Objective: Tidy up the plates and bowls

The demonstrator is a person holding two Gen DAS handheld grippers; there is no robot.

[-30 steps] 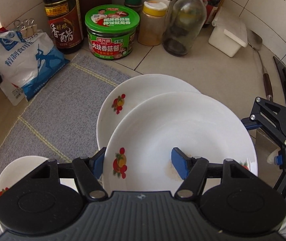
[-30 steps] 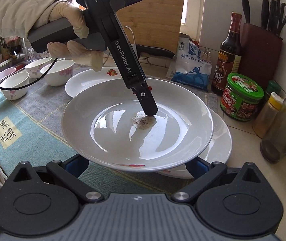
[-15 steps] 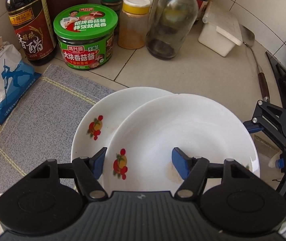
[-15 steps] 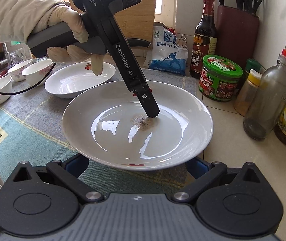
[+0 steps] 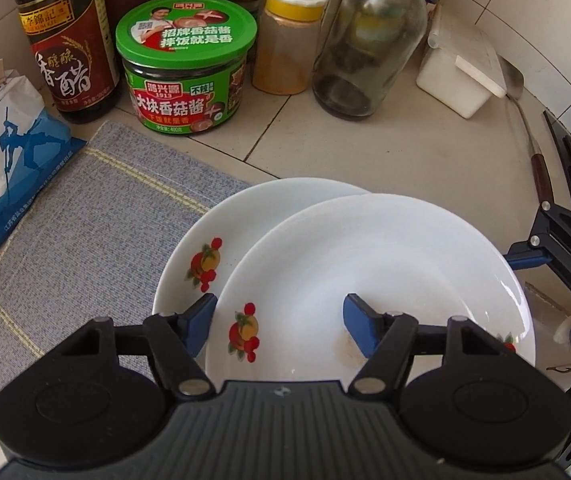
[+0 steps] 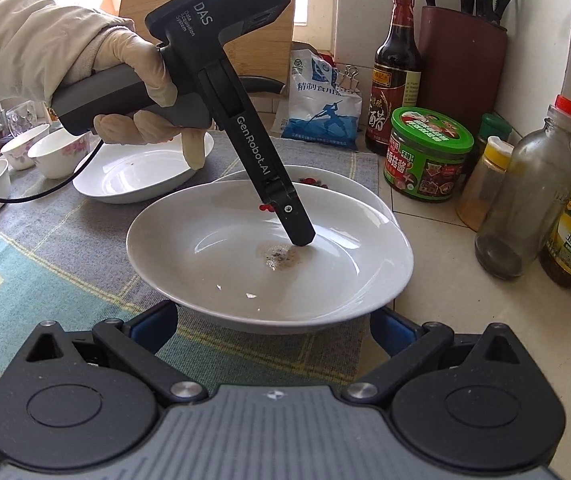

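Note:
A white plate (image 5: 365, 280) with a fruit print hangs just above a second matching plate (image 5: 205, 240) on the grey mat. My left gripper (image 5: 281, 320) is shut on its rim, one blue pad inside the plate and one outside under the rim. From the right wrist camera, that inner finger (image 6: 293, 220) presses beside a brown food stain (image 6: 281, 256) on the held plate (image 6: 245, 272). My right gripper (image 6: 273, 328) stands open, its pads just below the plate's near rim. It also shows as the right gripper (image 5: 549, 298) beside the plate's right edge.
A third plate (image 6: 141, 176) and several small bowls (image 6: 57, 156) sit on the mat at left. Behind stand a vinegar bottle (image 5: 69, 40), green jar (image 5: 185, 72), spice jar, glass bottle (image 5: 365, 40), salt bag (image 5: 5, 152), white box (image 5: 461, 76), spatula and knife block (image 6: 461, 60).
The left gripper has carried the plate toward the jars and lower, so it now covers more of the lower plate. The plate has drawn slightly away from the right gripper's pads.

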